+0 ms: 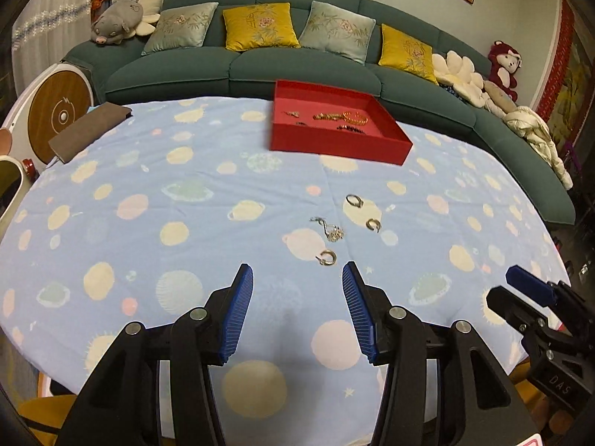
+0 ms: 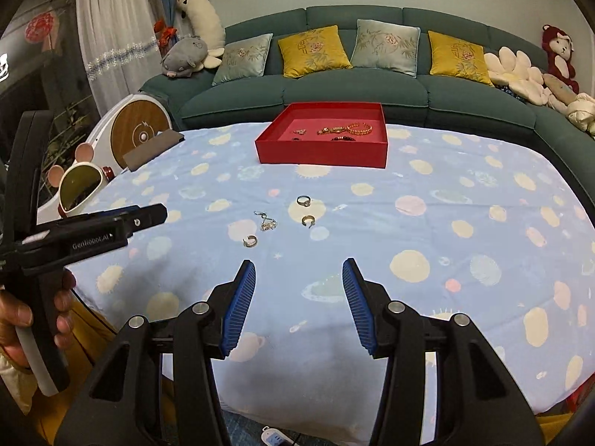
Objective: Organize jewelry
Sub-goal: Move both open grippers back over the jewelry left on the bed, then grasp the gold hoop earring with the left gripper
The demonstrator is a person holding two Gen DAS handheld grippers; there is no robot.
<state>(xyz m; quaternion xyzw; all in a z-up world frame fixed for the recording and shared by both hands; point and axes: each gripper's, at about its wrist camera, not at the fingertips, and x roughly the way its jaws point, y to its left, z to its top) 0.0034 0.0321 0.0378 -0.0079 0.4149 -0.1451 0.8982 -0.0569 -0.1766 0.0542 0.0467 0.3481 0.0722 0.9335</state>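
Four loose pieces lie on the planet-print tablecloth [image 1: 148, 193] ahead of my grippers: a hoop earring [image 1: 327, 259], a small chain piece [image 1: 331, 229], a second hoop earring [image 1: 373, 225] and a ring [image 1: 355, 200]. Beyond them stands the red tray [image 1: 334, 146], which already holds a gold chain bracelet [image 1: 342, 116] and several smaller items I cannot identify.

Left gripper [image 1: 297, 278]: jaws apart, nothing between the blue pads. I hold it above the cloth, pointing down and forward. The nearest hoop earring sits just ahead of the fingertips, slightly toward the right finger [image 1: 357, 308]. The chain piece lies directly beyond it, with its long axis running roughly away from the gripper and a little to the right.

Right gripper [image 2: 299, 275]: jaws likewise apart and empty. From this side the same hoop earring [image 2: 250, 241] lies ahead and to the left of the left finger [image 2: 241, 297], outside the line of the jaws.

Judgement: the left gripper is the nearer and better aligned of the two. The coming move turns on a short advance and descent to straddle the hoop, which lies flat, so the pads must reach the cloth. The tray lies straight ahead past the cluster, slightly right.
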